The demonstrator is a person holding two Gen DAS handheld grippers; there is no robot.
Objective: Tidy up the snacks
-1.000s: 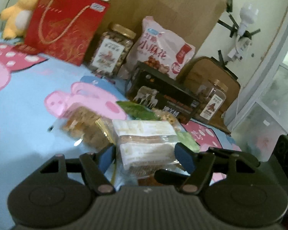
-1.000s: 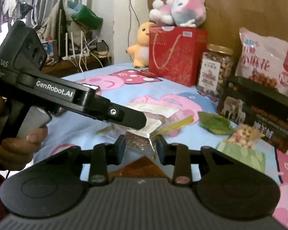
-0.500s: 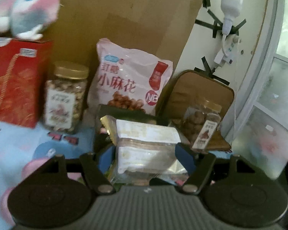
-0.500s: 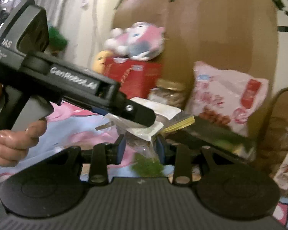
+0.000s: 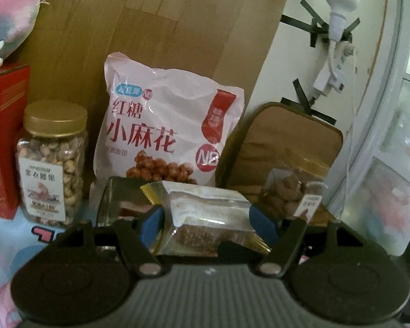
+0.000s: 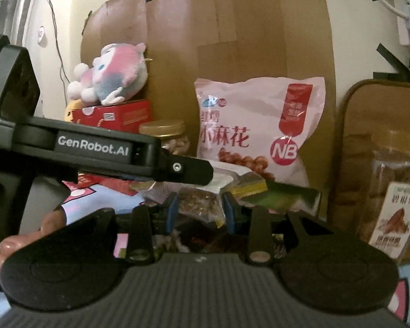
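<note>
My left gripper point(image 5: 206, 222) is shut on a clear snack packet point(image 5: 209, 216) with a white label and brown filling, held up above the bedspread. My right gripper point(image 6: 200, 213) is shut on the near end of the same snack packet point(image 6: 198, 206), and the left gripper's body point(image 6: 95, 150) crosses the right wrist view from the left. Behind stand a pink snack bag point(image 5: 166, 134), a gold-lidded nut jar point(image 5: 53, 164) and a dark snack box point(image 5: 117, 199), partly hidden by the packet.
A second jar point(image 6: 396, 191) leans on a brown cushion point(image 5: 287, 147) at the right. A red gift box point(image 5: 2, 142) with a plush toy point(image 6: 109, 76) on top stands at the left. A cardboard sheet point(image 5: 164, 27) backs the row. Window frame at far right.
Both grippers have lifted the packet off the bedspread and carried it up toward the back row. The loose snacks on the bed have dropped out of view.
</note>
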